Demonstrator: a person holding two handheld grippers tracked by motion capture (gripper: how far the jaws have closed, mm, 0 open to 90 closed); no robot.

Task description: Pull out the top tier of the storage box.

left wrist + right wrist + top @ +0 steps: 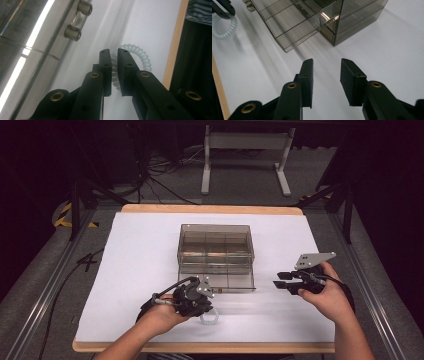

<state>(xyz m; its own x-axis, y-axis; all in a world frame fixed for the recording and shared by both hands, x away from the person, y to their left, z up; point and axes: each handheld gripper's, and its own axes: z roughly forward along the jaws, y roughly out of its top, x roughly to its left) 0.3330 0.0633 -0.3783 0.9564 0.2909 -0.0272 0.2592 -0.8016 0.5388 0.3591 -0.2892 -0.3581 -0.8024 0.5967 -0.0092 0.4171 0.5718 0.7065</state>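
A white spiral hair tie (143,57) lies on the white sheet near the table's front edge, in front of a smoky clear drawer box (216,245). My left gripper (113,51) is shut on one side of this coil, whose loop (210,319) sticks out past the black jaws. In the high view the left gripper (206,311) points down just ahead of the pulled-out drawer (235,282). My right gripper (281,283) hovers to the right of the drawer, open with nothing between its fingers (307,75). From the right gripper (327,61) the hair tie (223,28) shows far left.
The drawer's handle (77,21) sits just beside the left jaws. The white sheet (140,270) covers a wooden tabletop whose front edge (175,47) runs close behind the coil. A grey table frame (245,155) and cables lie on the floor beyond.
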